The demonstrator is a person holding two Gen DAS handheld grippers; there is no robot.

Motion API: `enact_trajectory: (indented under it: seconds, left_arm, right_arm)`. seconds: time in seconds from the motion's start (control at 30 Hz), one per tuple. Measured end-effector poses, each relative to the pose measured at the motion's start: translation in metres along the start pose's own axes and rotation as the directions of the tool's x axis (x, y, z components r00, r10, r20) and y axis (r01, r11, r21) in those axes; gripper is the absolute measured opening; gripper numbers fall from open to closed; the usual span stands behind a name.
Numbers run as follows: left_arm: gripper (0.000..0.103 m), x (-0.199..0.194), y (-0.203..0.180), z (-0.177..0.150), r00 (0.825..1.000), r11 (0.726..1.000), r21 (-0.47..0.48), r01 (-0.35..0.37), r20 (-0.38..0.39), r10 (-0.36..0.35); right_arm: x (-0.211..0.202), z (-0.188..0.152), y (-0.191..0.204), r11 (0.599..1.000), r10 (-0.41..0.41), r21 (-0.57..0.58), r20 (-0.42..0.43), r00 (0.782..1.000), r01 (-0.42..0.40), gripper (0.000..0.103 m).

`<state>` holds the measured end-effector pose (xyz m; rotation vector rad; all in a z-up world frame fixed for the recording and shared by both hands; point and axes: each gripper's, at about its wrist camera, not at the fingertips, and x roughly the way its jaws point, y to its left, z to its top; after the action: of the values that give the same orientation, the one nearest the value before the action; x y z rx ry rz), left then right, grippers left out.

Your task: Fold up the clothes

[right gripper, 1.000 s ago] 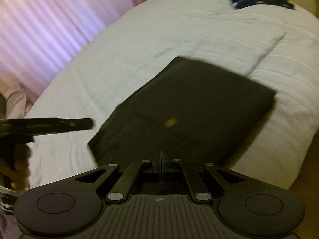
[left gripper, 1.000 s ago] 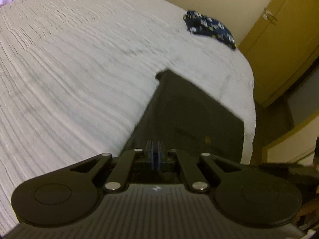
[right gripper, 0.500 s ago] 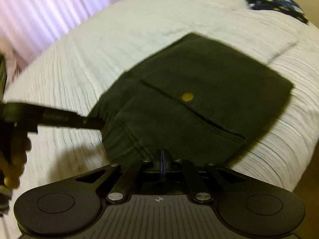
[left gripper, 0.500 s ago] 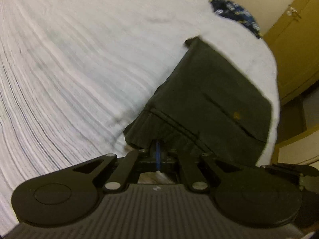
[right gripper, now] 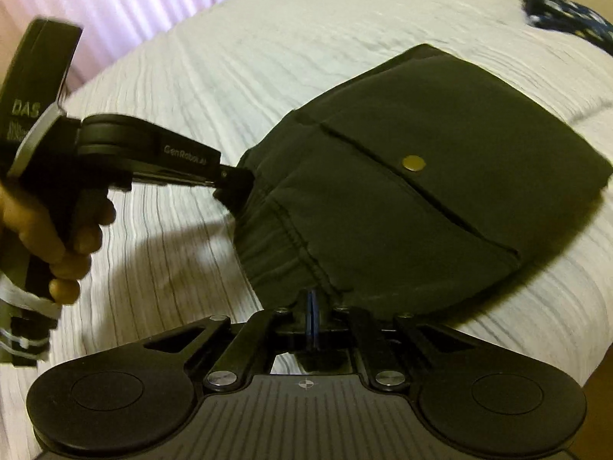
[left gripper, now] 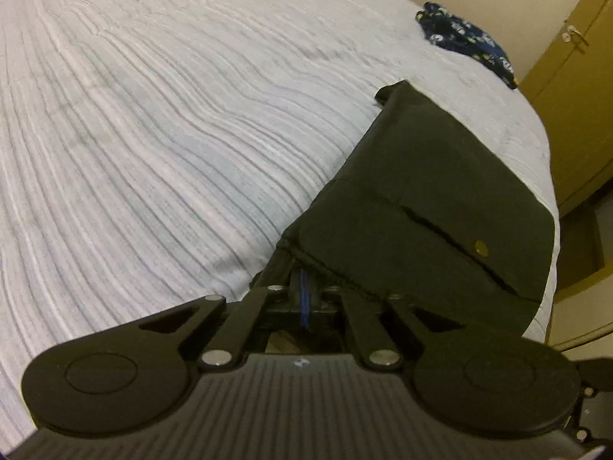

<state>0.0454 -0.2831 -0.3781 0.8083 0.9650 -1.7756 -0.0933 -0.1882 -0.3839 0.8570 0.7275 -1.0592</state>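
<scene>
While both grippers clamp its gathered waistband edge, the dark folded garment [right gripper: 402, 191] lies on the white ribbed bed [left gripper: 172, 134], near the bed's corner. Left gripper [left gripper: 302, 287] has its jaws closed on the waistband end farther in on the bed; right gripper [right gripper: 313, 303] has its jaws closed on the waistband end nearer the bed's edge. Brass snap button [right gripper: 413, 162] sits on the garment's pocket flap. Patterned blue cloth [left gripper: 467, 42] lies beyond the garment, well apart. A hand [right gripper: 46, 230] grips the left handle.
</scene>
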Motion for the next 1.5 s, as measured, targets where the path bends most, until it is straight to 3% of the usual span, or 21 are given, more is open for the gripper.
enact_trajectory:
  seconds: [0.17,0.2,0.23,0.27,0.3,0.47,0.57,0.67,0.77,0.83,0.93,1.03,1.2,1.37,1.5]
  left_arm:
    - [0.003,-0.036,-0.016,0.017,0.995,0.994,-0.081,-0.076,-0.073,0.070]
    - [0.005,-0.046,-0.021,0.019,0.992,0.990,-0.097,-0.103,-0.087,0.094]
    - [0.007,-0.056,-0.026,0.021,0.988,0.986,-0.113,-0.124,-0.101,0.113]
    - [0.009,-0.066,-0.030,0.021,0.986,0.983,-0.130,-0.133,-0.114,0.118]
    - [0.011,-0.077,-0.035,0.020,0.984,0.979,-0.150,-0.140,-0.127,0.121]
    - [0.023,-0.132,-0.058,0.014,0.980,0.955,-0.239,-0.175,-0.136,0.146]
    - [0.027,-0.154,-0.072,0.014,0.975,0.924,-0.316,-0.216,-0.111,0.191]
    - [0.027,-0.164,-0.089,0.012,0.959,0.865,-0.415,-0.283,-0.102,0.265]
    - [0.027,-0.168,-0.113,0.008,0.937,0.790,-0.514,-0.335,-0.092,0.337]
    - [0.028,-0.167,-0.139,0.004,0.925,0.737,-0.581,-0.346,-0.080,0.371]
    - [0.028,-0.160,-0.181,-0.002,0.919,0.688,-0.645,-0.333,-0.059,0.390]
    - [0.029,-0.155,-0.224,-0.006,0.916,0.668,-0.671,-0.322,-0.042,0.399]
    - [0.031,-0.160,-0.274,-0.018,0.892,0.633,-0.689,-0.354,-0.045,0.450]
    - [0.033,-0.178,-0.306,-0.039,0.858,0.579,-0.713,-0.395,-0.062,0.510]
    - [0.035,-0.190,-0.324,-0.048,0.839,0.573,-0.703,-0.422,-0.063,0.541]
  right_arm:
    - [-0.021,0.028,-0.015,0.996,0.057,-0.056,-0.134,0.989,-0.065,0.005]
    - [-0.029,0.035,-0.022,0.997,0.053,-0.052,-0.152,0.987,-0.062,0.009]
    - [-0.039,0.041,-0.028,0.998,0.033,-0.053,-0.160,0.987,-0.042,0.037]
    - [-0.048,0.048,-0.035,0.998,0.011,-0.055,-0.167,0.986,-0.021,0.081]
    - [-0.057,0.056,-0.043,0.998,-0.002,-0.060,-0.168,0.986,-0.009,0.089]
    - [-0.079,0.093,-0.067,0.995,-0.004,-0.102,-0.211,0.978,-0.018,0.089]
    - [-0.083,0.113,-0.076,0.987,0.000,-0.155,-0.259,0.966,-0.042,0.089]
    - [-0.086,0.126,-0.084,0.962,0.031,-0.253,-0.274,0.961,-0.103,0.089]
    - [-0.098,0.137,-0.100,0.906,0.061,-0.391,-0.255,0.965,-0.161,0.089]
    - [-0.107,0.145,-0.119,0.871,0.077,-0.455,-0.240,0.968,-0.183,0.089]
    - [-0.120,0.155,-0.158,0.856,0.106,-0.474,-0.232,0.967,-0.207,0.089]
    - [-0.129,0.159,-0.194,0.857,0.124,-0.463,-0.241,0.963,-0.226,0.089]
    - [-0.148,0.162,-0.226,0.847,0.145,-0.470,-0.249,0.958,-0.250,0.089]
    - [-0.168,0.158,-0.232,0.814,0.183,-0.508,-0.236,0.954,-0.282,0.089]
    - [-0.183,0.149,-0.233,0.791,0.213,-0.531,-0.224,0.951,-0.302,0.089]
